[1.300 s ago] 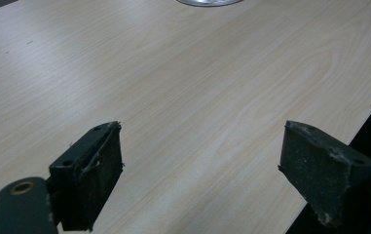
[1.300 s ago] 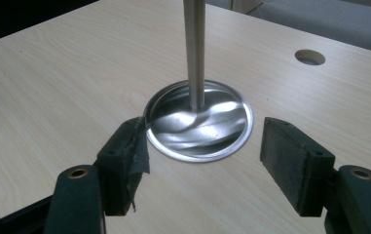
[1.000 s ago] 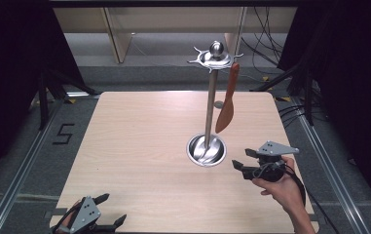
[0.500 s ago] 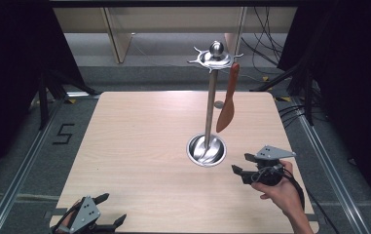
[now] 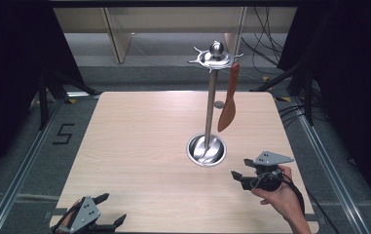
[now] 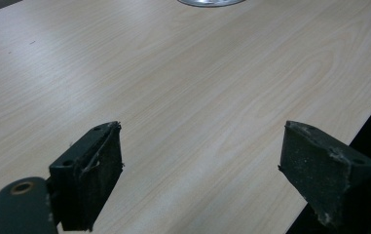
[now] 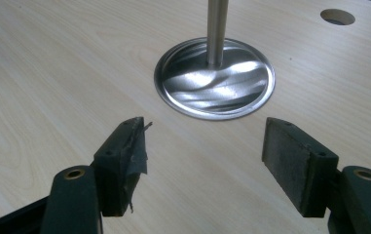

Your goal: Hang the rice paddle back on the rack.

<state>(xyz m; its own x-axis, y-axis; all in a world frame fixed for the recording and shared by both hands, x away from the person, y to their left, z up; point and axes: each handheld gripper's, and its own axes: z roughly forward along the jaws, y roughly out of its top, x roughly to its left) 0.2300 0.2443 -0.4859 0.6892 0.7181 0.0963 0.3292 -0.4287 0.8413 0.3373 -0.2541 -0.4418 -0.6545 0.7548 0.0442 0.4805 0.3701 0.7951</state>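
A steel utensil stand (image 5: 211, 100) rises from a round shiny base (image 5: 206, 149) right of the table's middle. From a hook on its top ring (image 5: 215, 57) hangs an orange-brown spatula (image 5: 228, 99). My right gripper (image 5: 237, 175) hovers low, near and to the right of the base, held by a hand; it is open and empty. In the right gripper view the base (image 7: 214, 80) and pole (image 7: 216, 30) lie just beyond the gripper (image 7: 203, 144). My left gripper (image 5: 106, 210) sits at the table's near left corner, open and empty, with bare wood between its jaws (image 6: 200, 161).
The light wooden table (image 5: 139, 136) has a small round hole (image 5: 219, 104) behind the stand, also seen as the hole (image 7: 337, 16) in the right gripper view. Black curtains, cables and metal rails surround the table. The table's edge (image 6: 368, 102) falls off beside my left gripper.
My right gripper has drawn back from the stand's base toward the near edge and slightly right. The left gripper has stayed put.
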